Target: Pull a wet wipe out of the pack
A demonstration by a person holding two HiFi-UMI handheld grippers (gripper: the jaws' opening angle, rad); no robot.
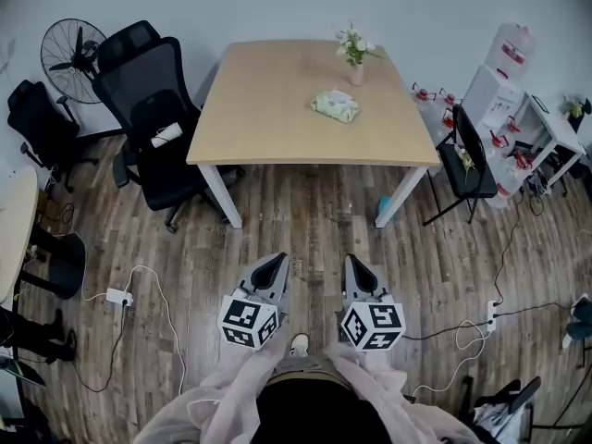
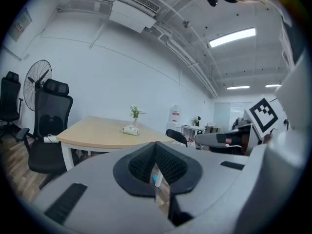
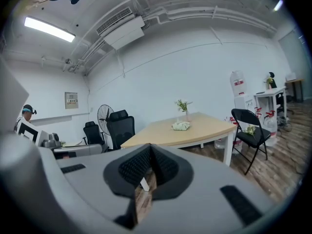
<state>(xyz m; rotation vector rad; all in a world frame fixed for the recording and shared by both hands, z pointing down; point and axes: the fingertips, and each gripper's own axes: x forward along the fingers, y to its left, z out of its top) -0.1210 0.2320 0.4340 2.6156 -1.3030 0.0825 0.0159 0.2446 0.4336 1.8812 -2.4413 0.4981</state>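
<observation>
The wet wipe pack (image 1: pixel 335 106), pale green and white, lies on the right half of the light wooden table (image 1: pixel 268 109), just in front of a small vase of flowers (image 1: pixel 355 55). Both grippers are held over the wooden floor, well short of the table, and point toward it. My left gripper (image 1: pixel 276 265) has its jaws together with nothing between them. So has my right gripper (image 1: pixel 354 265). The left gripper view shows the pack (image 2: pixel 130 129) far beyond the shut tips of the left gripper (image 2: pixel 156 145). In the right gripper view the pack (image 3: pixel 181 126) lies far past the right gripper (image 3: pixel 149 148).
Black office chairs (image 1: pixel 148 109) and a standing fan (image 1: pixel 72 58) are left of the table. A black folding chair (image 1: pixel 470 155) and white shelving (image 1: pixel 504 81) stand to its right. Power strips (image 1: pixel 118 296) and cables lie on the floor. A teal object (image 1: pixel 383 213) sits by the table's front right leg.
</observation>
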